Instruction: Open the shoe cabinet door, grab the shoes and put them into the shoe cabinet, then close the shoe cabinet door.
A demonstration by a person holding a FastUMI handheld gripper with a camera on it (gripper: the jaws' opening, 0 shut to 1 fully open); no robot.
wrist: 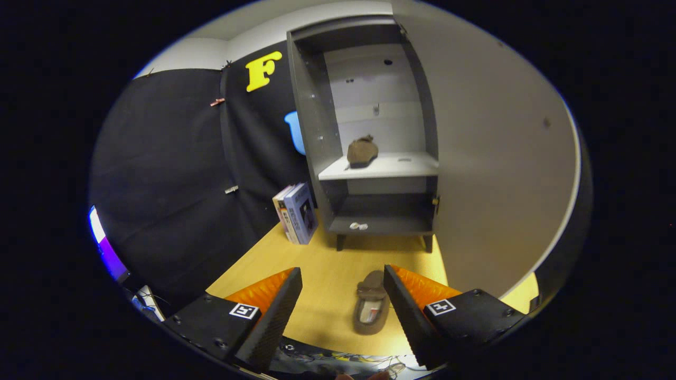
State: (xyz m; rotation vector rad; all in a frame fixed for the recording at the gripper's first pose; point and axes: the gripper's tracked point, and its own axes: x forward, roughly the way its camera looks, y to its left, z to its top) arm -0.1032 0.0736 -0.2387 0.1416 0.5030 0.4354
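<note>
Your claw [343,295] hangs open above the worktop [327,269], holding nothing, its fingers [274,311] spread wide. A shoe [371,309] lies on the worktop between the fingers, nearer the right one and apart from both. Its long axis runs from 6 to 12 o'clock, toe at 12 toward the cabinet [369,132], opening facing up. Beyond the fingers at 12 o'clock the cabinet stands with its door [501,158] swung wide at 2 o'clock. A second shoe [362,151] sits on the shelf [391,166]; which way it points is hard to make out. Something small and pale [358,226] lies on the bottom shelf, too small to identify. Boxes [297,212] lean at 11 o'clock beside the cabinet.
</note>
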